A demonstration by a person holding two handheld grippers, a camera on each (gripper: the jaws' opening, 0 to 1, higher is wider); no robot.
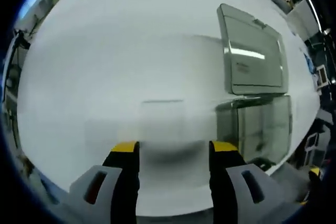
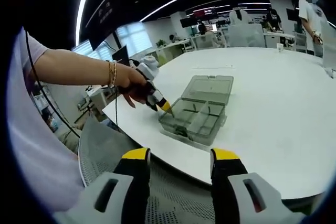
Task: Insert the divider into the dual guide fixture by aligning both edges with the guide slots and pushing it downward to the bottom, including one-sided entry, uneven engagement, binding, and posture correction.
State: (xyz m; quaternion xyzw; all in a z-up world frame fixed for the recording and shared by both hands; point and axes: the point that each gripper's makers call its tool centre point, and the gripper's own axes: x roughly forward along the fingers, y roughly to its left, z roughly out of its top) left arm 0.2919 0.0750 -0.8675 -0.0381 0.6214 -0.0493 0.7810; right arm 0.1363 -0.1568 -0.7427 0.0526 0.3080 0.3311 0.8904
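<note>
Left claw has its yellow-tipped jaws spread with only bare white surface between them; in the left gripper view the picture is smeared, so fine detail is lost. To the right of that claw lies a clear smoky-grey compartment box with its hinged lid thrown back flat on the surface beyond it. The box's near corner is cut off by the right jaw, and its inner walls are too blurred here to count.

Right claw is also spread and grips nothing, hanging off the edge of the surface above a grey mesh chair seat.

In the right gripper view the same box sits near the surface's edge, open, with partition walls dividing it into several compartments. Whether a loose divider is among them cannot be told. The left claw enters from the left, held in a hand with a bracelet at the wrist, its yellow tip just at the box's near-left corner; contact cannot be made out. Desks and people in the background are small and indistinct.
</note>
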